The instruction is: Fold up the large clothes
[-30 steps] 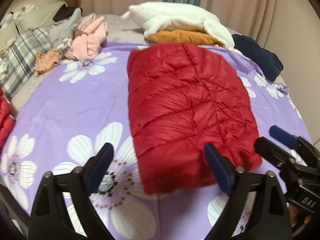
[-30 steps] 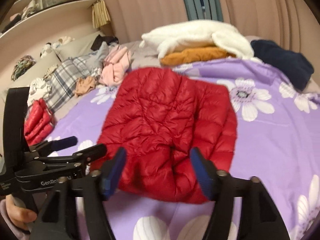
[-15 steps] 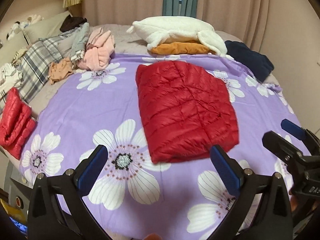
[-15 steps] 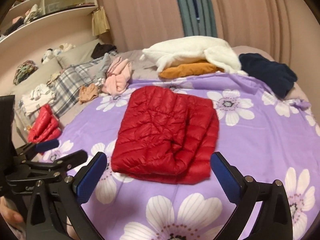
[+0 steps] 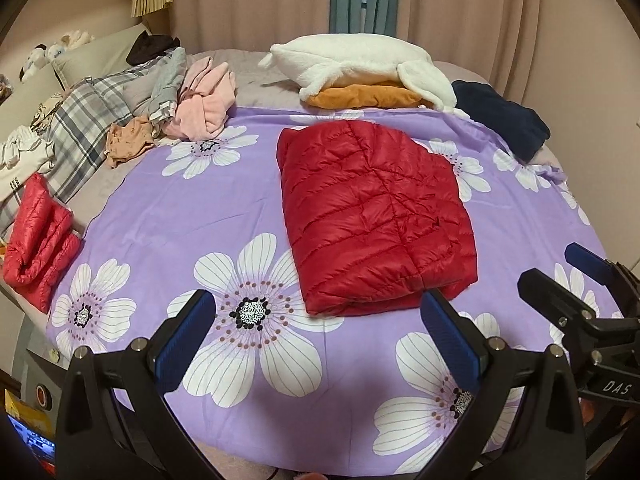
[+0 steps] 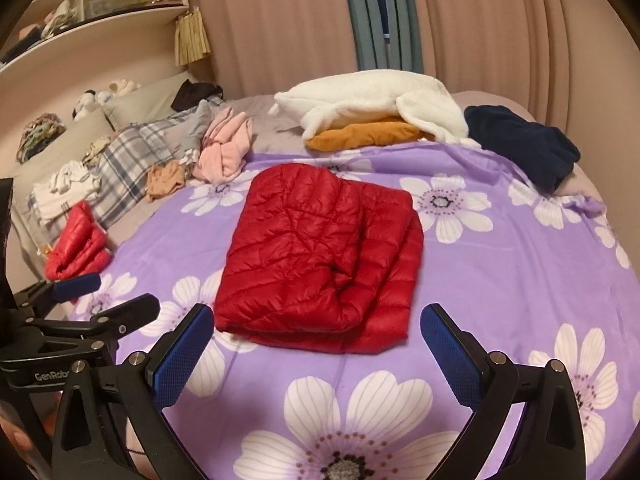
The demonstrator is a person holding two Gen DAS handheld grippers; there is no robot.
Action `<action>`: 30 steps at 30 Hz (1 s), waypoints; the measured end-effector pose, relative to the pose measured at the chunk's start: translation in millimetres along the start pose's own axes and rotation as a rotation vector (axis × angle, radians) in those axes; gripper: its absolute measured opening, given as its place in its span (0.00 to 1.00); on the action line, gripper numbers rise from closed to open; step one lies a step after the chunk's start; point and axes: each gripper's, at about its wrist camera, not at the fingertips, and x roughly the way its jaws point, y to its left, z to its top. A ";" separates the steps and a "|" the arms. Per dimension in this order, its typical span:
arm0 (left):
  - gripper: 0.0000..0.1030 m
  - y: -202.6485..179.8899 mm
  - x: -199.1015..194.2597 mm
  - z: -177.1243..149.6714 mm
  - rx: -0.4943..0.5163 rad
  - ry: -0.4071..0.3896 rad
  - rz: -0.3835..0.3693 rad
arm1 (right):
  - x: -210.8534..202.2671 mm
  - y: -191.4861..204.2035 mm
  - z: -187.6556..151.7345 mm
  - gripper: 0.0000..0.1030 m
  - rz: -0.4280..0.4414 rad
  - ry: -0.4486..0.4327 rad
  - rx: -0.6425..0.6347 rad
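Observation:
A red quilted puffer jacket (image 5: pixel 372 216) lies folded into a rectangle in the middle of the purple flowered bedspread (image 5: pixel 192 216); it also shows in the right wrist view (image 6: pixel 320 256). My left gripper (image 5: pixel 316 336) is open and empty, held above the bed's near edge, short of the jacket. My right gripper (image 6: pixel 316 344) is open and empty, also just short of the jacket's near edge. The right gripper shows at the right of the left wrist view (image 5: pixel 560 276), and the left gripper shows at the left of the right wrist view (image 6: pixel 104 296).
A second folded red jacket (image 5: pixel 36 236) lies at the bed's left edge. Along the far side lie a pink garment (image 5: pixel 204 104), a white fleece (image 5: pixel 360 64) over an orange garment (image 5: pixel 364 98), a navy garment (image 5: pixel 504 124) and a plaid pillow (image 5: pixel 84 128). Curtains hang behind.
Both grippers have pulled back from the jacket toward the near edge of the bed and opened wider. The jacket lies folded and has not moved.

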 end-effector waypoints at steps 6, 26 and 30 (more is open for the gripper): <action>1.00 -1.3 -1.9 -0.5 0.001 0.005 -0.001 | -0.4 2.1 -0.4 0.99 0.001 -0.005 0.002; 1.00 -5.3 -3.6 1.2 0.021 0.006 -0.009 | -1.0 2.6 0.2 0.99 0.002 -0.009 0.003; 1.00 -4.9 -3.5 1.7 0.020 0.006 -0.010 | -0.8 2.8 0.3 0.99 0.002 -0.010 0.001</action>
